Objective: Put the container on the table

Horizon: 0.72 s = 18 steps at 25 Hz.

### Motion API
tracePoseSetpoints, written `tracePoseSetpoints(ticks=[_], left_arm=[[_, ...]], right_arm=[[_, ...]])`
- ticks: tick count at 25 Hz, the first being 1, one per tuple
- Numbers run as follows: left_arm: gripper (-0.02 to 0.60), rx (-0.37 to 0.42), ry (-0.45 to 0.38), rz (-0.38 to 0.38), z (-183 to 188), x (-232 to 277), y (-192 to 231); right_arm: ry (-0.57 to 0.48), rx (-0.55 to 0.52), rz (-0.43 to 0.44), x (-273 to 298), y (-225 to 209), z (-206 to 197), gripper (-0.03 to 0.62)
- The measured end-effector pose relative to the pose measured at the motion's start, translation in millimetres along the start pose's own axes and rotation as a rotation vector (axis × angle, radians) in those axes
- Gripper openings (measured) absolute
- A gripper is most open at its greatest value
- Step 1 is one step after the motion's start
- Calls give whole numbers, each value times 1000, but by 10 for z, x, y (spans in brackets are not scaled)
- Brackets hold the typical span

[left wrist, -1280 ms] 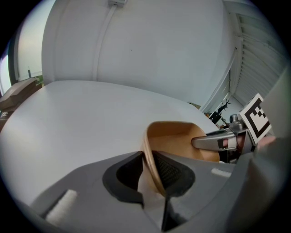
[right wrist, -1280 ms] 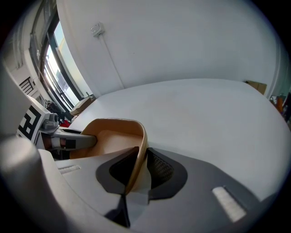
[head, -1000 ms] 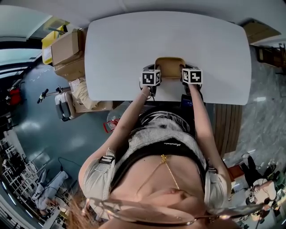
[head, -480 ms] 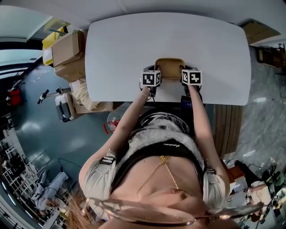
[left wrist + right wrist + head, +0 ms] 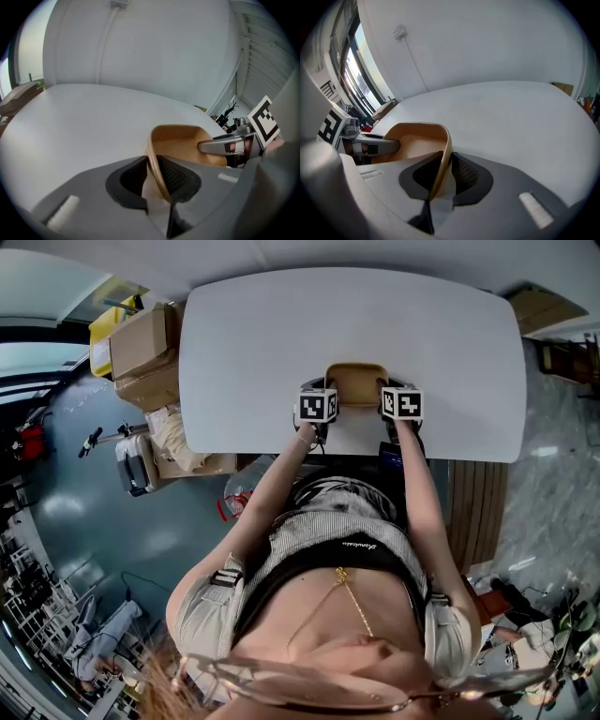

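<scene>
The tan container [image 5: 356, 379] is over the white table [image 5: 281, 324], close to the near edge. The left gripper [image 5: 152, 174] pinches one thin side wall, and the right gripper [image 5: 440, 172] pinches the other. I think the job is almost done, and letting go is what is left. The head view shows where the container is. Only the gripper views show the wall squeezed between the jaws. I cannot tell if its bottom touches the table.
</scene>
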<state>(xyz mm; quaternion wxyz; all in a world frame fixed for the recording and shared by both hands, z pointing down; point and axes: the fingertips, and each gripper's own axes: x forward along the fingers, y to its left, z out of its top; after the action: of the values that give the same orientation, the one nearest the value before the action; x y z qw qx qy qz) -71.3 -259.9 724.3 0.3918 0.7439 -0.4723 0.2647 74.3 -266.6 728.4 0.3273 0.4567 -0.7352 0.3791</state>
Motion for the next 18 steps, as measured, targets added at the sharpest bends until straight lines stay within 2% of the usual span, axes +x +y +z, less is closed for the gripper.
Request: tracePoseSetpoints(ticks=[18], left_arm=[[58,6,-7,8,7,1,7]], right_arm=[[-4,-13,-9,8,1,3,87]])
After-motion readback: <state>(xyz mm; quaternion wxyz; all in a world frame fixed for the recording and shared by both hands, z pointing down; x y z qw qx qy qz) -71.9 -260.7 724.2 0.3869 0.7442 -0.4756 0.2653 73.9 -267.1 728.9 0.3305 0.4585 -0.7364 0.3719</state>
